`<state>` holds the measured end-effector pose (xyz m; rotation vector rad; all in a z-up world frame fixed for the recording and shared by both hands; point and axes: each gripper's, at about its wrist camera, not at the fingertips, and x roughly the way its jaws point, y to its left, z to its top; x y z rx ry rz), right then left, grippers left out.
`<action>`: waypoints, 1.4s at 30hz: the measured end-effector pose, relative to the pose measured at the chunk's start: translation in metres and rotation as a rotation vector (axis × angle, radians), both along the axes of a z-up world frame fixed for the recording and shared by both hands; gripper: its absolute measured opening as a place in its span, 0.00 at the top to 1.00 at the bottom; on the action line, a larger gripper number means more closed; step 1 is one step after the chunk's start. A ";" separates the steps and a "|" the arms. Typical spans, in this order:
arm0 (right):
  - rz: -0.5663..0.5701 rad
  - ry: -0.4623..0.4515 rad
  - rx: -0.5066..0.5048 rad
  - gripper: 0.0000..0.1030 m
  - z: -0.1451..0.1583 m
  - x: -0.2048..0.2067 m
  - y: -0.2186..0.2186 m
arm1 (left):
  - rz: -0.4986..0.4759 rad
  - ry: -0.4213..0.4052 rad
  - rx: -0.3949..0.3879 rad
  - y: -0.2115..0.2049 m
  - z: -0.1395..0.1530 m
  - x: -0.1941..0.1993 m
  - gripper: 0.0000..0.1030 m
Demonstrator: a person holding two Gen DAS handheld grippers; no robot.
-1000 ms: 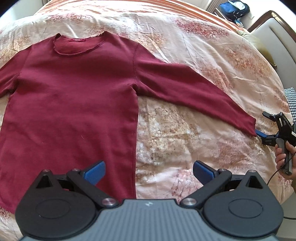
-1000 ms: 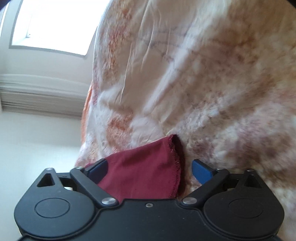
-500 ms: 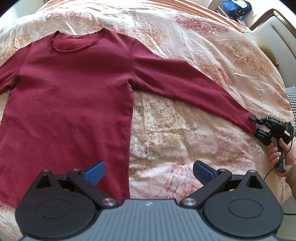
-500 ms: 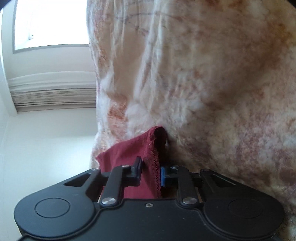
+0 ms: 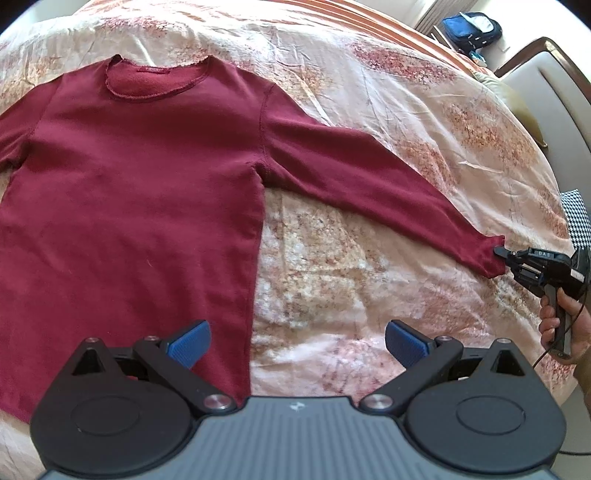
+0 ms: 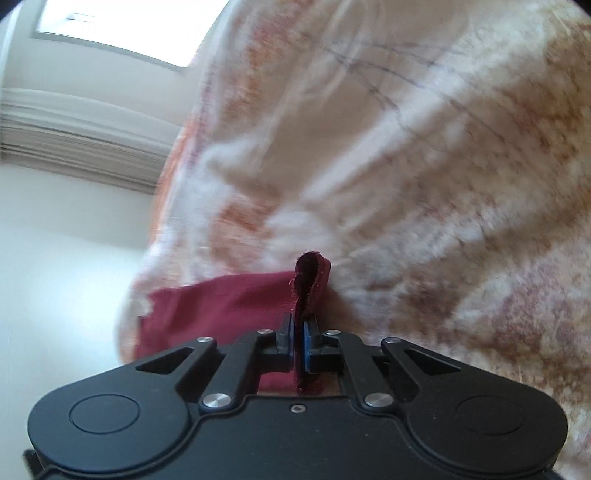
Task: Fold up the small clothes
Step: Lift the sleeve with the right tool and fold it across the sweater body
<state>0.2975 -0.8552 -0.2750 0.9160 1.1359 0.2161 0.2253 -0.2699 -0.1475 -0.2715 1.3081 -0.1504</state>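
A dark red long-sleeved top [image 5: 140,192] lies flat on the bed, neck away from me, its right sleeve [image 5: 376,184] stretched out to the right. My left gripper [image 5: 293,341] is open and empty, above the top's lower right hem edge. My right gripper [image 6: 299,341] is shut on the sleeve cuff [image 6: 310,280], which stands pinched between the blue pads. The right gripper also shows in the left wrist view [image 5: 508,256] at the end of the sleeve, held by a hand.
The bed is covered with a cream floral bedspread [image 5: 369,266]. A padded headboard or chair [image 5: 554,92] stands at the right, a blue bag [image 5: 469,27] at the far right. A window [image 6: 122,26] and wall show in the right wrist view.
My right gripper has closed on the sleeve cuff, which now stands pinched between the pads. The left gripper stayed open and drifted slightly over the top.
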 end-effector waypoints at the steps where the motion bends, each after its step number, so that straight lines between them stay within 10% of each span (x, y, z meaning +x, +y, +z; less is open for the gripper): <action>1: -0.021 0.008 -0.013 0.96 0.002 0.000 0.004 | -0.005 -0.007 0.001 0.005 -0.001 0.000 0.00; 18: 0.039 -0.098 -0.040 0.96 0.105 0.043 0.244 | -0.014 -0.190 0.025 0.187 -0.068 0.052 0.00; 28: 0.172 -0.110 0.002 0.96 0.107 0.107 0.447 | -0.094 -0.206 -0.030 0.275 -0.121 0.063 0.00; 42: 0.502 -0.076 -0.019 0.96 0.067 0.165 0.687 | 0.001 -0.263 -0.080 0.349 -0.102 0.019 0.00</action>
